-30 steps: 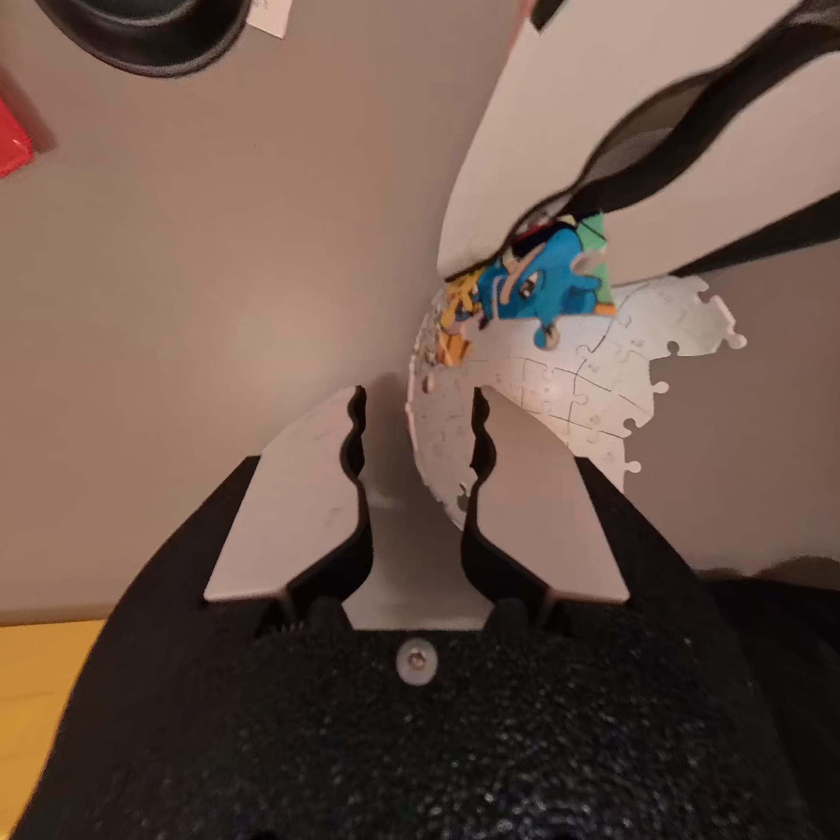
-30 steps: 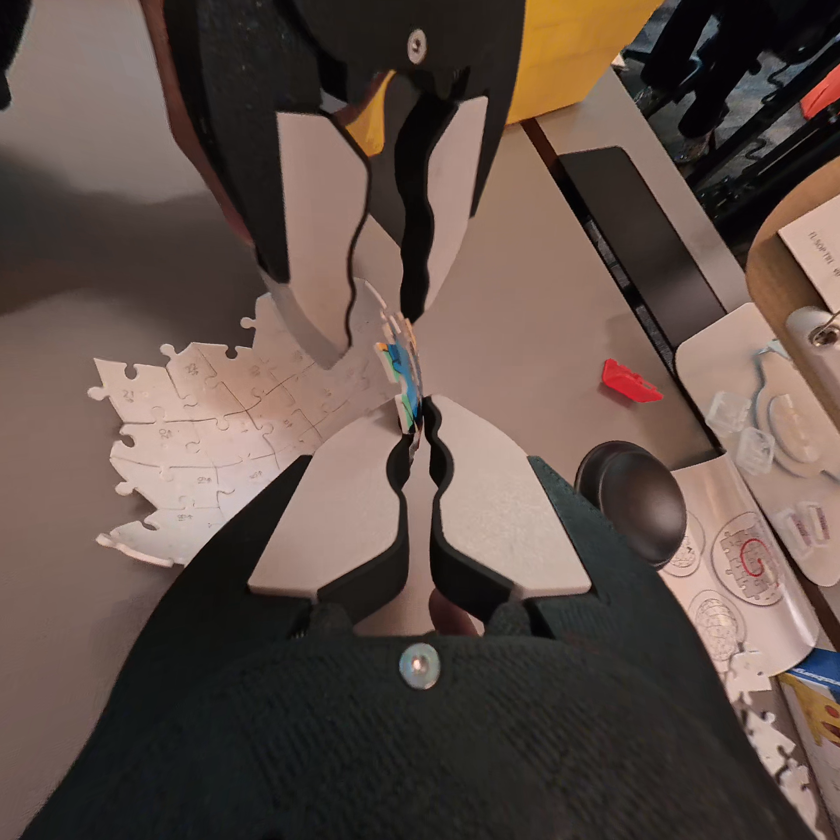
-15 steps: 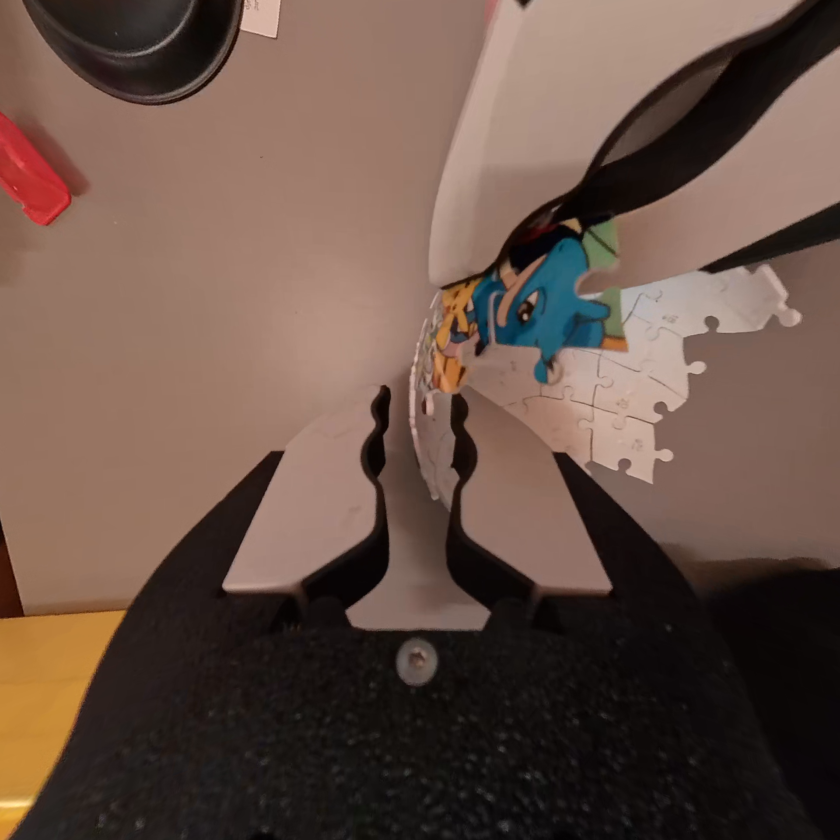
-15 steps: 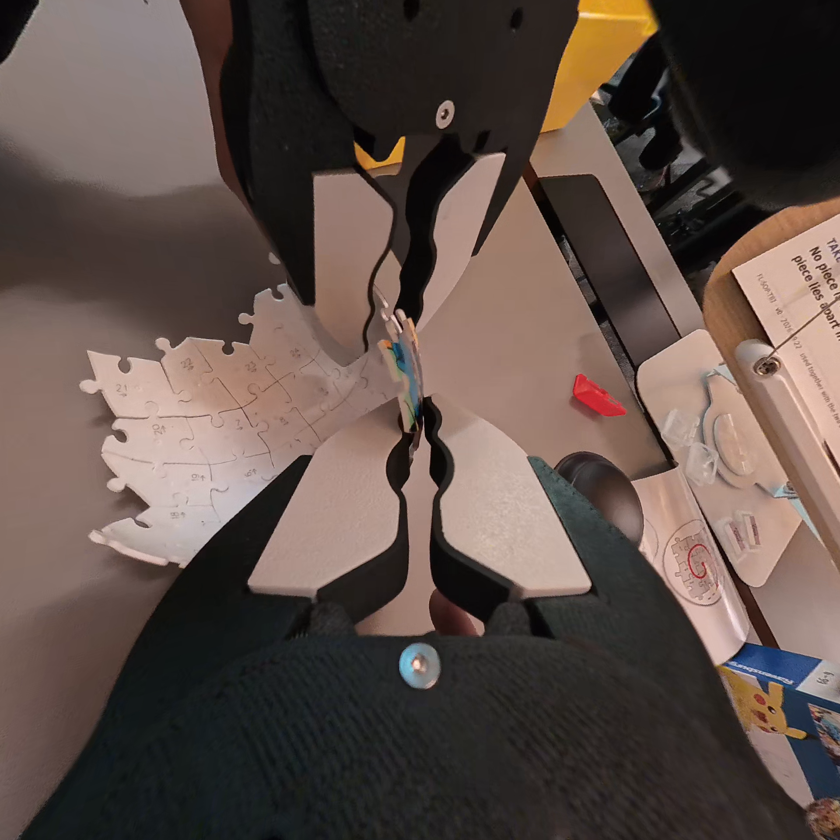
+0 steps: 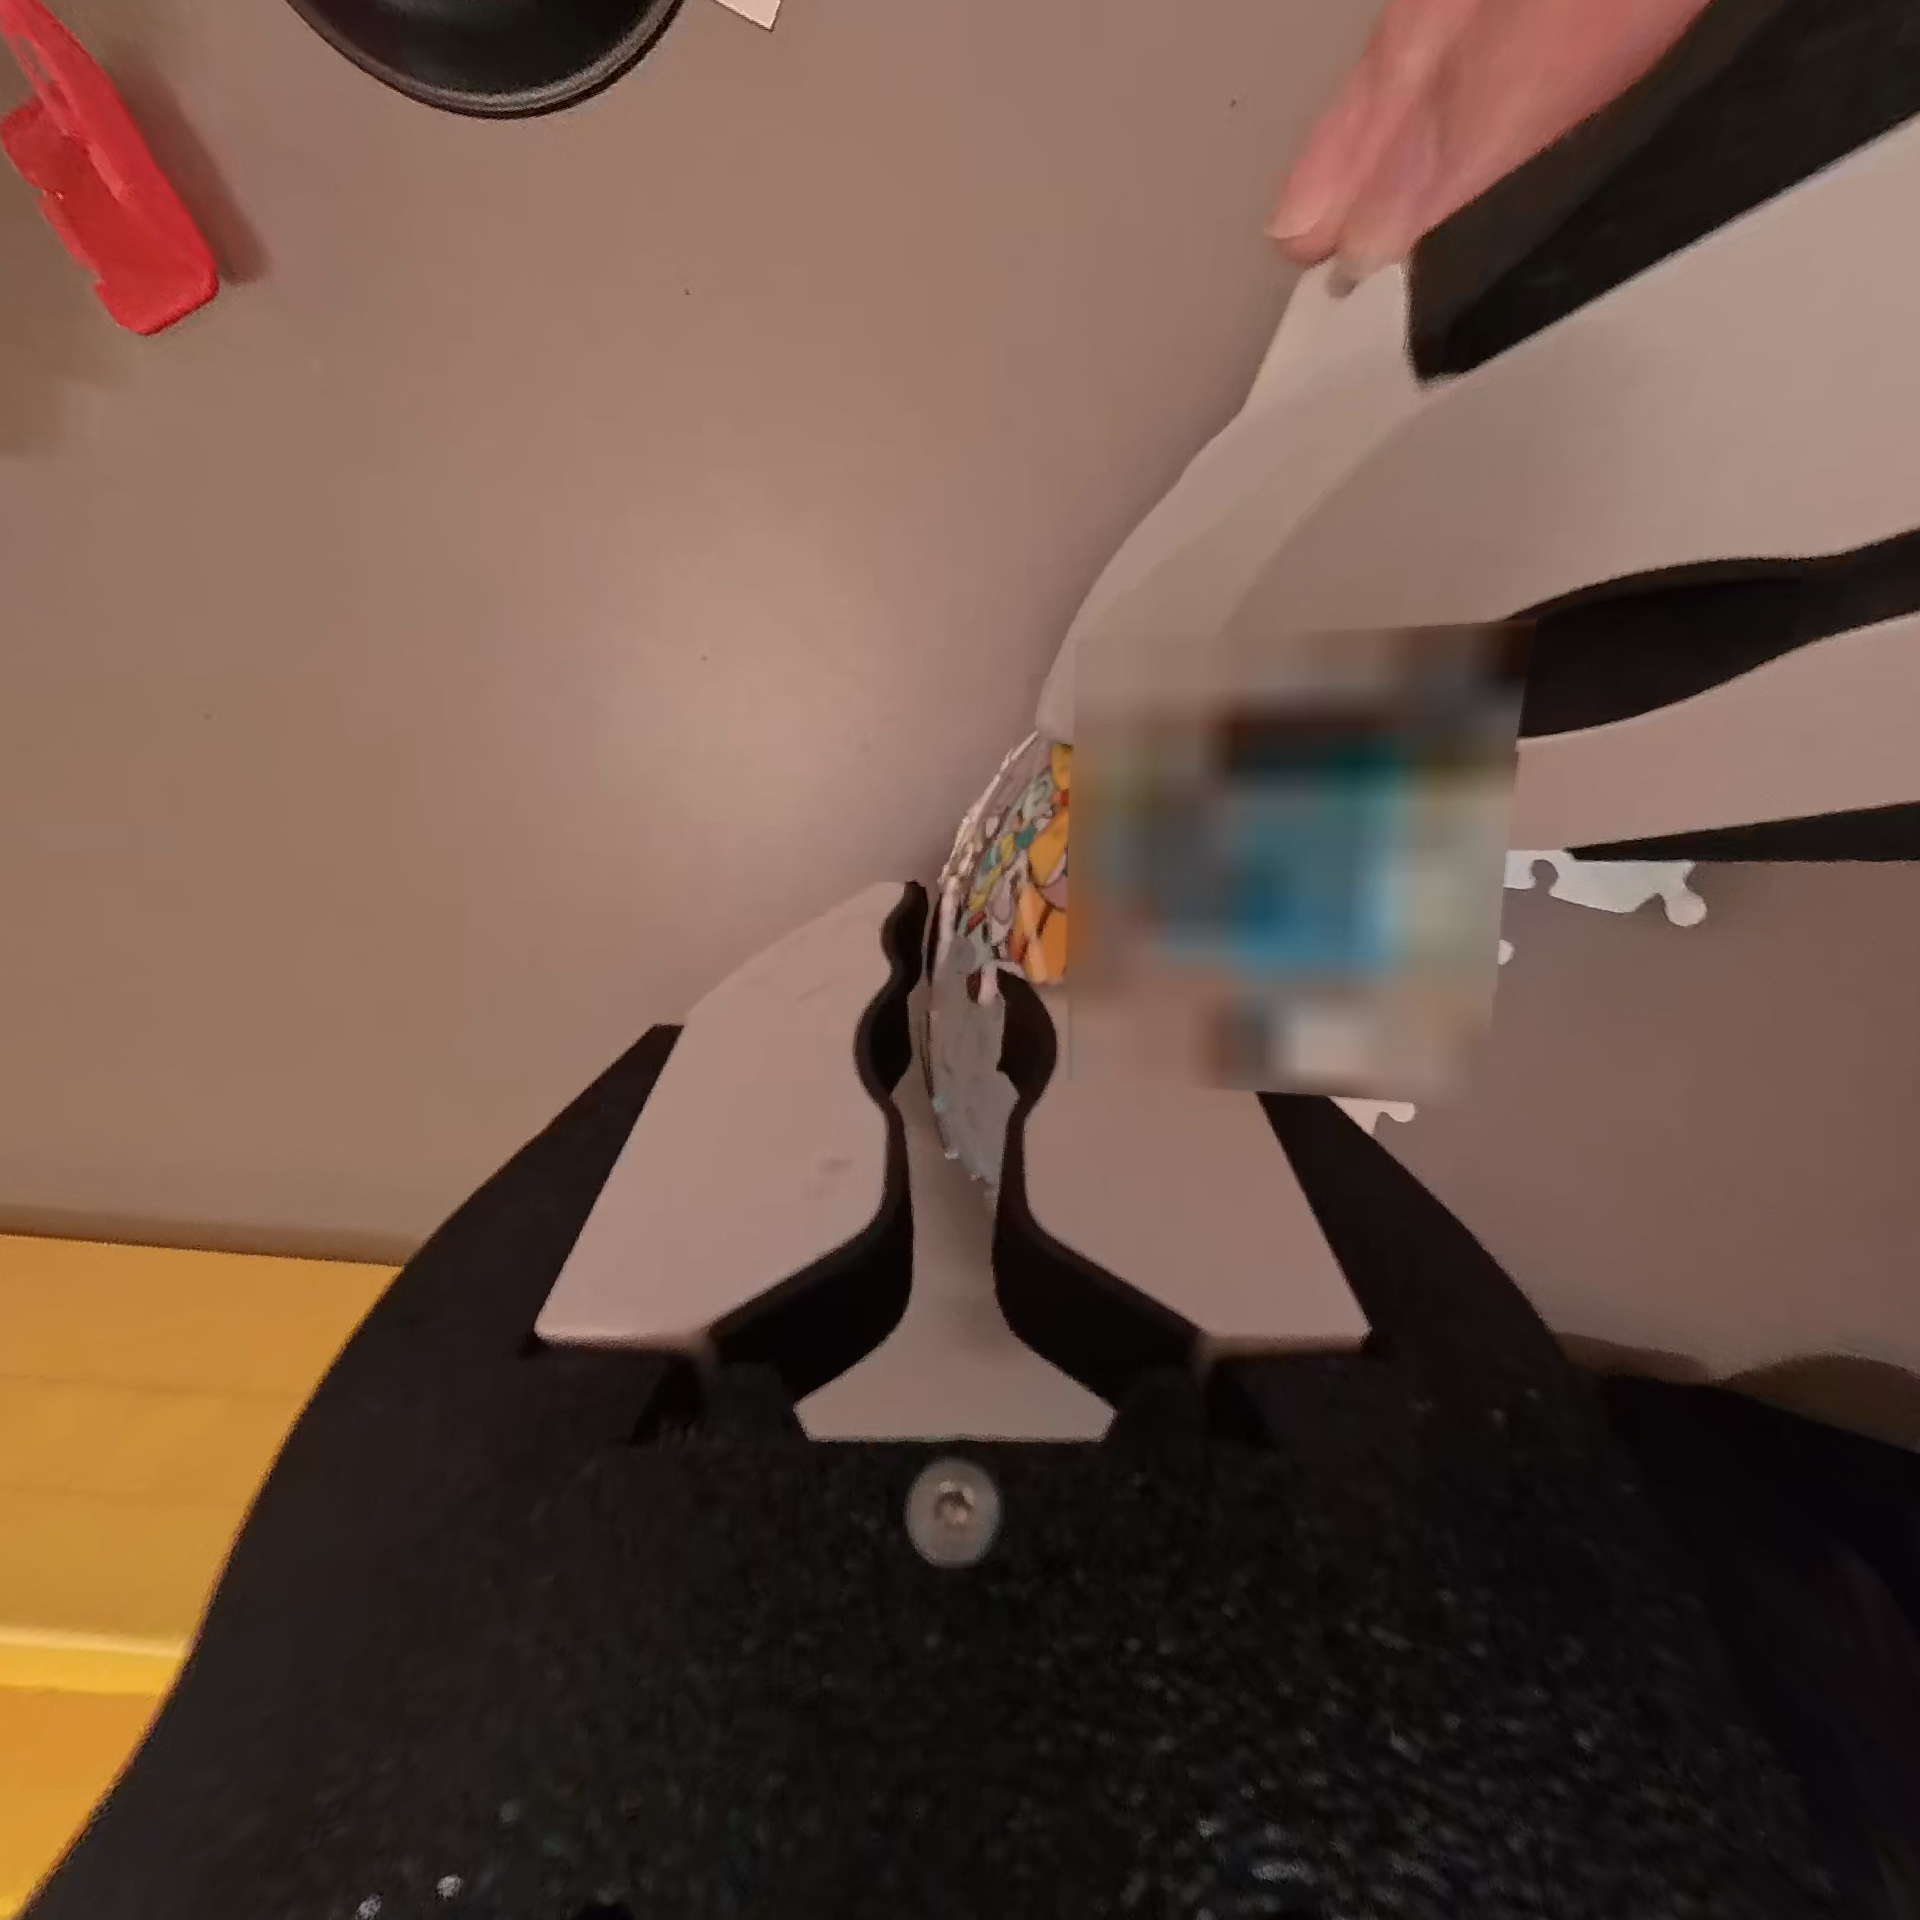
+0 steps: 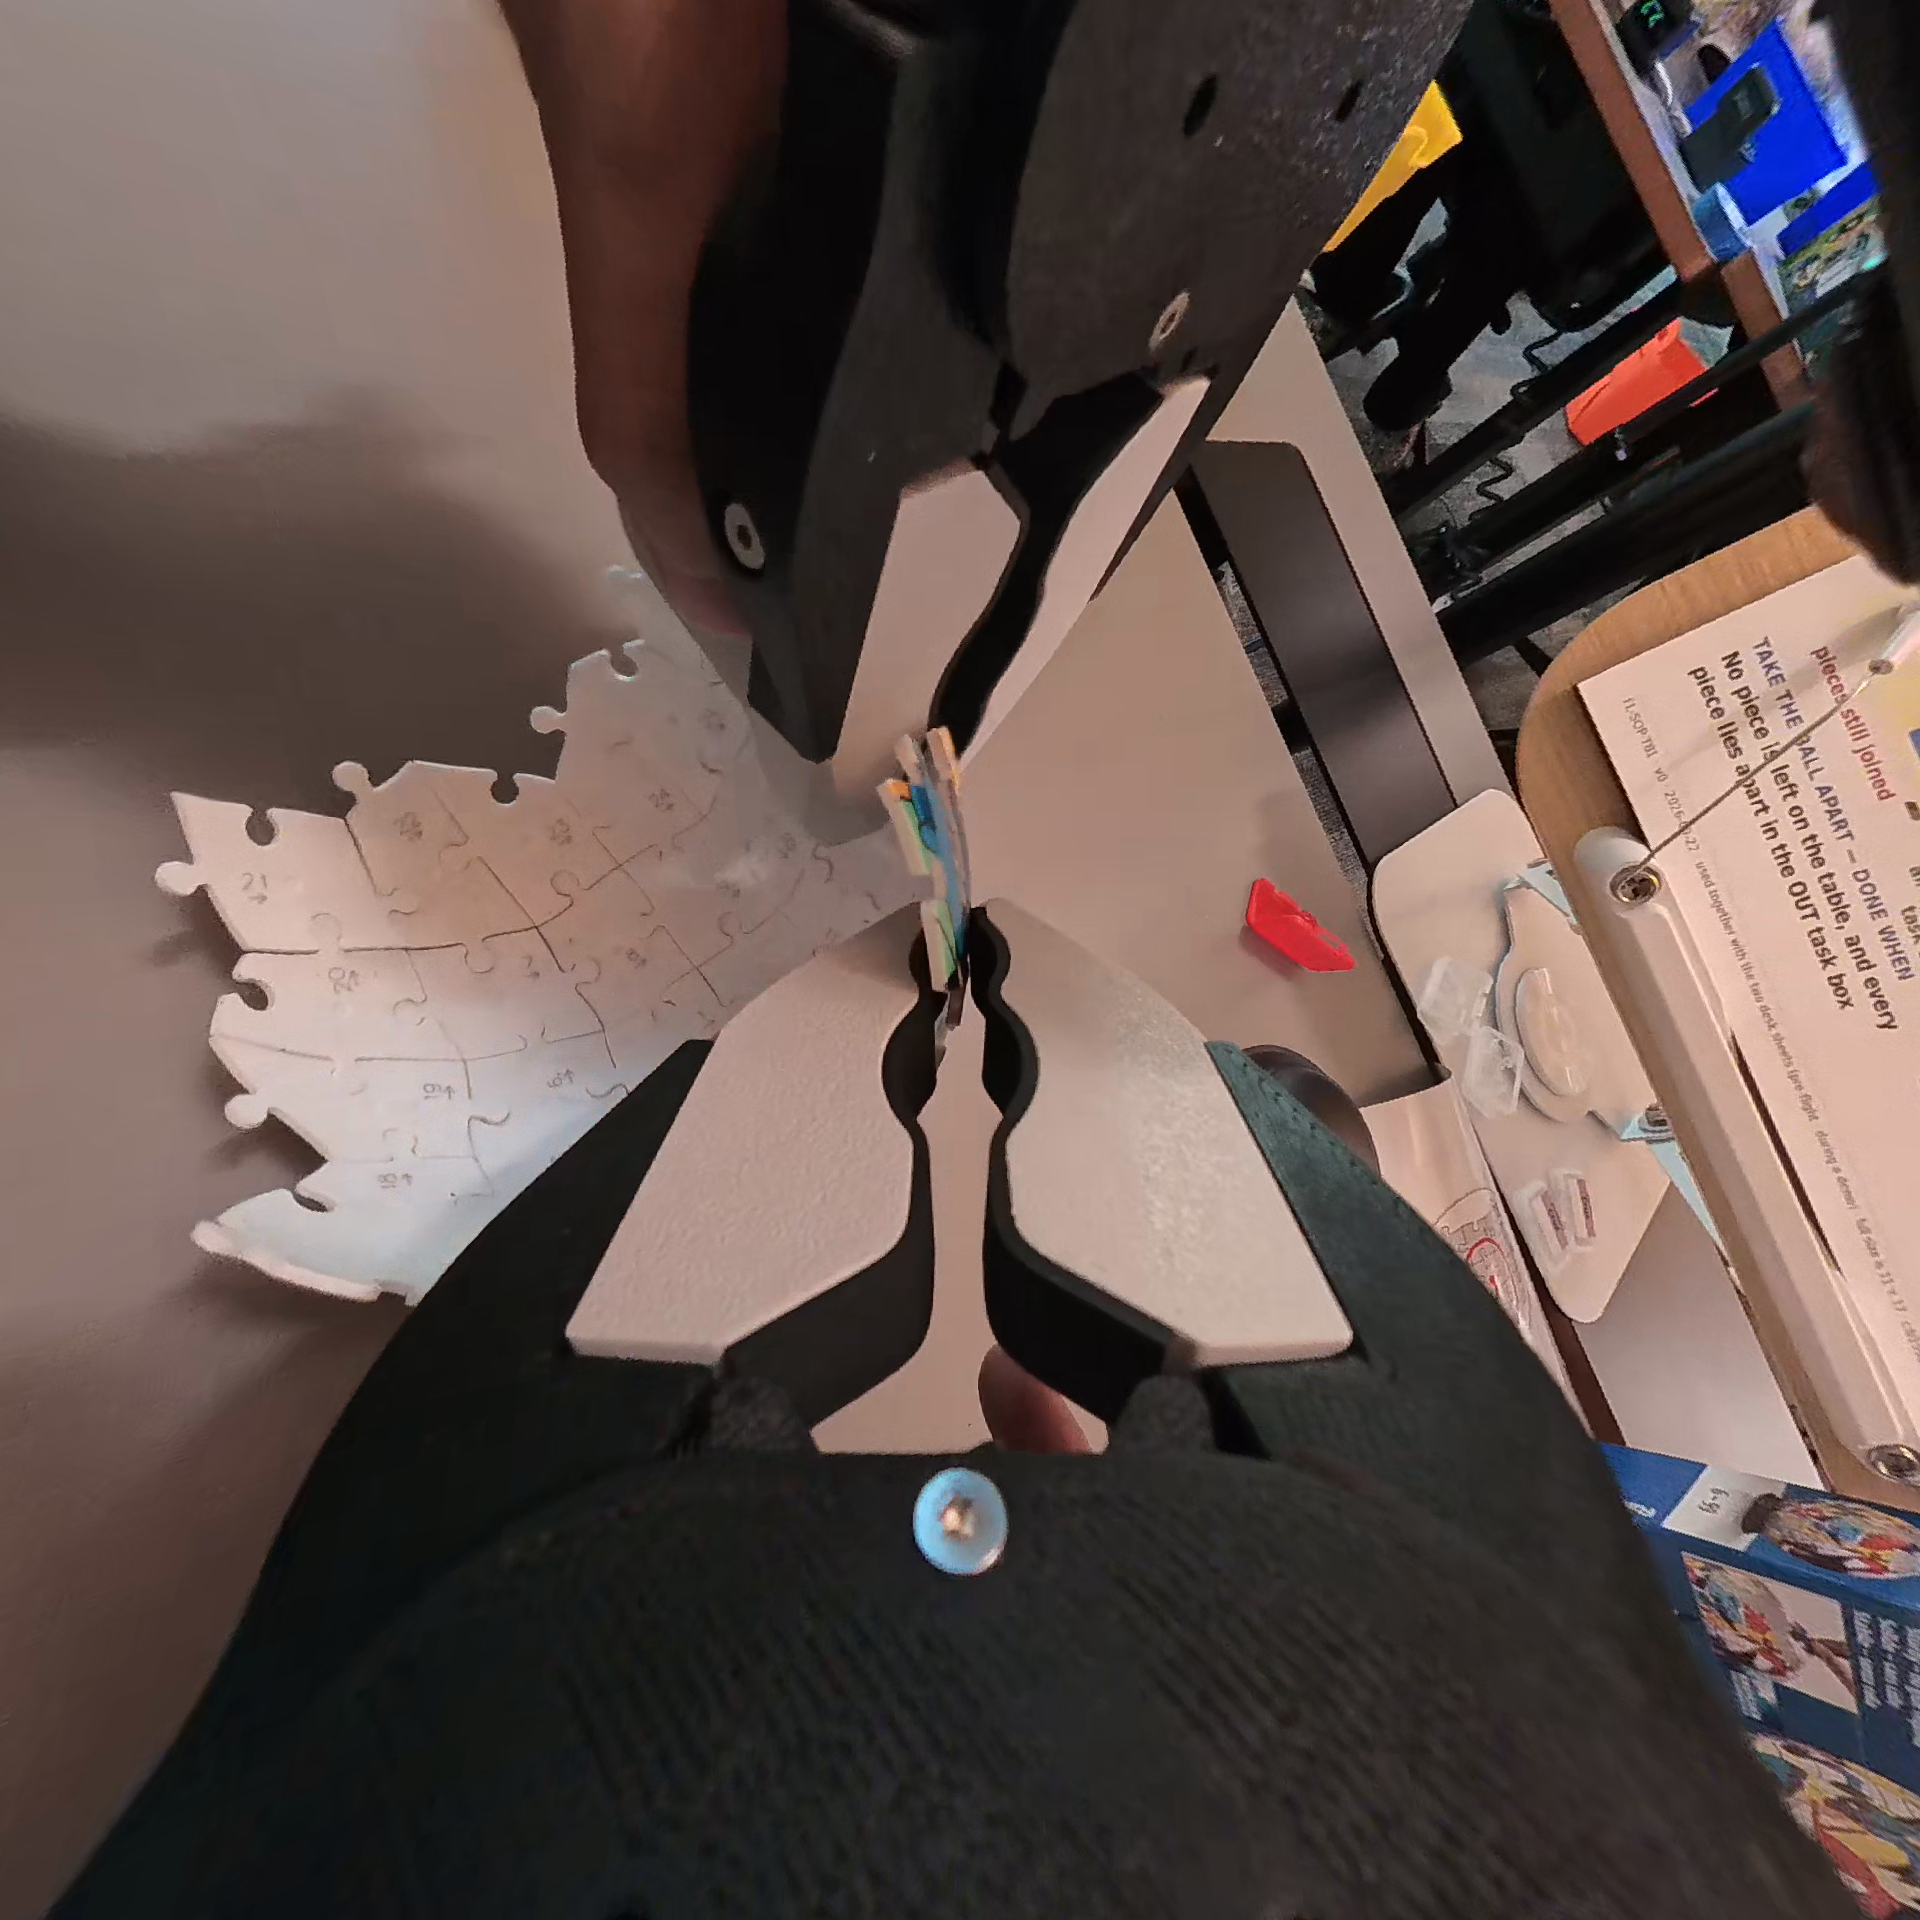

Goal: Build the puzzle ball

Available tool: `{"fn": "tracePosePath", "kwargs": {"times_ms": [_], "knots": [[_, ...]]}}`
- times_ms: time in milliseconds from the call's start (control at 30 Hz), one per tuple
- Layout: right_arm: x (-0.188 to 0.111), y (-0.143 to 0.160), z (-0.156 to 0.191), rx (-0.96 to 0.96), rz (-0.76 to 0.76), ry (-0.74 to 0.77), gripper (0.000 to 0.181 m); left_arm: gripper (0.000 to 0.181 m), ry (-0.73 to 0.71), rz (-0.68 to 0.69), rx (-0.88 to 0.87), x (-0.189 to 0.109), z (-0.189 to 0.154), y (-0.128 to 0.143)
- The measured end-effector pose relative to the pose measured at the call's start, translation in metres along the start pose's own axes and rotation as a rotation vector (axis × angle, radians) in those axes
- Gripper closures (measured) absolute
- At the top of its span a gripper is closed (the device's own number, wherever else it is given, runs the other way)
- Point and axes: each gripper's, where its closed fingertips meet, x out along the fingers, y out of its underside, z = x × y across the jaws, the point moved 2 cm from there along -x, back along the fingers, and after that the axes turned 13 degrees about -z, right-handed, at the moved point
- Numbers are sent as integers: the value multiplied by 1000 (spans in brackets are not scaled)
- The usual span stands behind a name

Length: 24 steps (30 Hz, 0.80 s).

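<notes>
Bench: plain grey bench [image 6: 260, 312] carrying everything here.
Puzzle shell: curved white sheet of joined puzzle-ball pieces [image 6: 447, 966], blank numbered side up, resting on the bench with its printed edge raised between both tongs.
Left tongs: left tongs [image 5: 961, 997] narrowed onto the shell's rim, which runs between the grey fingers; in the right wrist view they [image 6: 914, 727] come in from above.
Right tongs: right tongs [image 6: 961, 935] nearly closed, pinching a colourful puzzle piece [image 6: 940, 831] at the shell's raised edge.
Black dome: round black object [image 5: 478, 52], probably a stand, far side.
Red clip: small red plastic part [image 6: 1299, 940] lying apart on the bench.
</notes>
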Motion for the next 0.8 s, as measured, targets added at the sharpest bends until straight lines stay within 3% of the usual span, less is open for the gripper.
{"fn": "tracePosePath", "kwargs": {"times_ms": [367,533,800], "knots": [[0,3,-2,23,-3,2,178,163,-29,-11,48,6,5,-4],[0,7,-4,49,-9,-3,177,175,-7,-13,64,10,3,-6],[-1,9,-6,79,-24,-15,178,178,-5,-18,98,10,5,-7]]}}
